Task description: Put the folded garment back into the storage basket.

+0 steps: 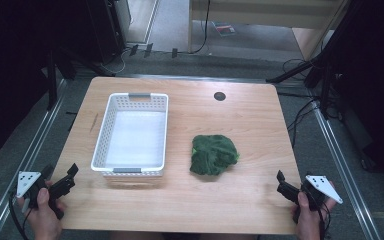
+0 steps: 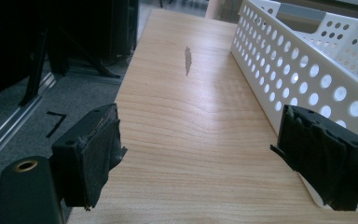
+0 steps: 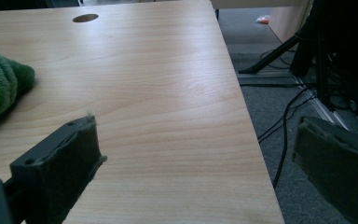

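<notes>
So far nothing of the work looks done: the green plush toy (image 1: 213,154) lies on the bare wood of the table (image 1: 240,115), to the right of the white perforated basket (image 1: 111,110), which holds nothing in the high view, and well apart from both grippers. The likely job, judging from the layout, is to lift the toy and put it in the basket, so the reach, the grasp, the carry and the release all remain. The left gripper (image 1: 69,176) rests at the near left corner of the table, just beside the basket's near left corner, its jaws standing well apart with only wood grain between them in the left gripper view; the basket's holed side wall (image 2: 303,70) runs along the right of that view. The right gripper (image 1: 283,184) sits at the near right edge of the table, jaws likewise wide apart and holding nothing, and in the right gripper view the toy (image 3: 0,88) peeps in at the left with a bright green tab on it. As for how the toy lies, it is a rumpled, roundish heap (no head or tail can be made out), a little wider than deep in the high view, so its long axis runs roughly left to right across the table, slightly tilted; which way it faces I cannot tell.
</notes>
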`<action>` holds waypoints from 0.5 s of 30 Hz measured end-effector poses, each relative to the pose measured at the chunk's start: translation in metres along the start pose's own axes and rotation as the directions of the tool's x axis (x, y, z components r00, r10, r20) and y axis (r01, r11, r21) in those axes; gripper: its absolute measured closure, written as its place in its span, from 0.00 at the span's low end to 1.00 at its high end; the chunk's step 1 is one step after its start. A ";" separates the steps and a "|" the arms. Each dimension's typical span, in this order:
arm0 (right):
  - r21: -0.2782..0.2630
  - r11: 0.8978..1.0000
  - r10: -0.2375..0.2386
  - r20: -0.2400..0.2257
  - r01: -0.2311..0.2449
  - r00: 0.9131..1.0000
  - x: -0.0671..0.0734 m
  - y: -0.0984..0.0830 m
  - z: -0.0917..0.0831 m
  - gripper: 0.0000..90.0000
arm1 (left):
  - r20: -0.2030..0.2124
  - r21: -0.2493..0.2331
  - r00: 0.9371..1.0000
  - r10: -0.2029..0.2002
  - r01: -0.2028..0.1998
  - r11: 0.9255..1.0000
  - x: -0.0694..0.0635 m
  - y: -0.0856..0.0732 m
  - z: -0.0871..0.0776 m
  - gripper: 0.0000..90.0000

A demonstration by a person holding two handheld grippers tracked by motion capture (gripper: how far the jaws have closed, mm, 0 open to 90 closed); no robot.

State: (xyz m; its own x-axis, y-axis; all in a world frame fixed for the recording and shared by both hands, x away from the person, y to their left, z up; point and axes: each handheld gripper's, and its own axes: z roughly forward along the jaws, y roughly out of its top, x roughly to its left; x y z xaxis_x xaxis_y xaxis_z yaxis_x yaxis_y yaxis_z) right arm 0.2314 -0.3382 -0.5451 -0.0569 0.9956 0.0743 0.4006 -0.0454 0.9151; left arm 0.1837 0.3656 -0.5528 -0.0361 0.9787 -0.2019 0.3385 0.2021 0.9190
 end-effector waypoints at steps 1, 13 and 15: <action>-0.001 1.000 -0.002 -0.006 0.002 1.000 0.000 0.000 0.000 0.01 | 0.000 0.000 1.000 0.001 -0.001 1.000 0.000 0.000 0.000 0.16; -0.010 1.000 -0.019 -0.032 0.019 0.999 0.001 0.000 0.001 0.00 | 0.011 0.005 1.000 0.001 -0.001 1.000 0.000 0.000 0.000 0.16; -0.009 1.000 -0.012 -0.033 0.012 0.999 0.001 0.000 0.001 0.00 | 0.012 0.005 1.000 -0.002 0.002 1.000 0.000 0.000 0.000 0.16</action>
State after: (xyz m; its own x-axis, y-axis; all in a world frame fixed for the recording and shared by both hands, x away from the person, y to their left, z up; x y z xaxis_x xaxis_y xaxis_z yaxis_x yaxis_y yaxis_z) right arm 0.2325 -0.3372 -0.5450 -0.0920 0.9928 0.0762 0.3914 -0.0343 0.9196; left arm 0.1839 0.3656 -0.5529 -0.0253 0.9778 -0.2080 0.3436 0.2039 0.9167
